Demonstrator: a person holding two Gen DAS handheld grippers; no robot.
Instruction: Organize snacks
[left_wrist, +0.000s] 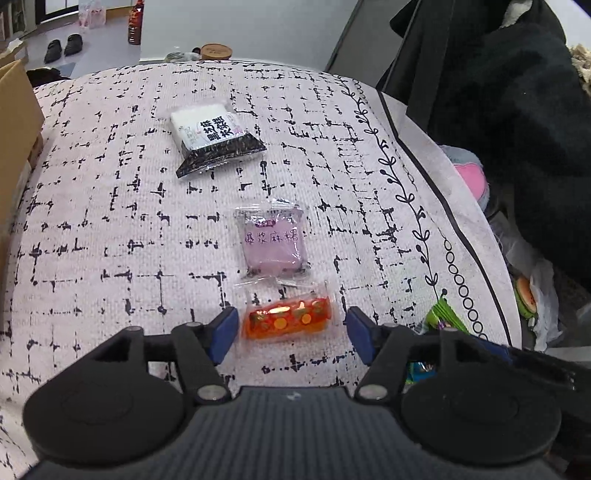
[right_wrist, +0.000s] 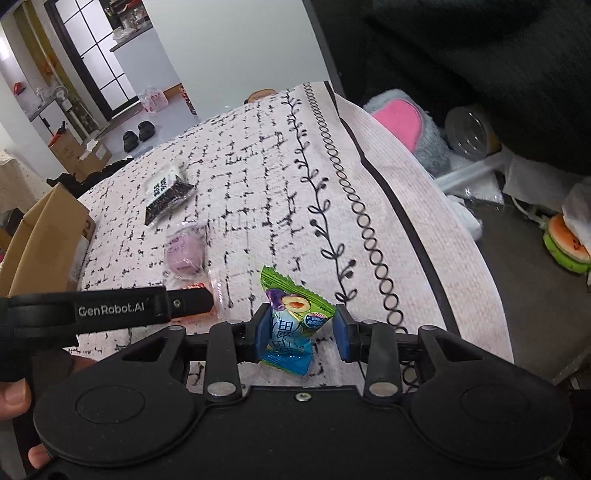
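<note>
Snacks are being lined up: left gripper (left_wrist: 291, 330) is standing apart around an orange foil-wrapped candy (left_wrist: 287, 318) resting on the patterned surface (left_wrist: 110, 221), while right gripper (right_wrist: 300, 332) is clamping a green-blue plum packet (right_wrist: 295, 317), likely next placed beside it.

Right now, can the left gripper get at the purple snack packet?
Probably yes. The left gripper stands open around the orange packet, not pressing it; the purple packet lies just beyond, with nothing on top.

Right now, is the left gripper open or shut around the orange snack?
Open: left gripper straddles the orange snack, gaps both sides.
</note>
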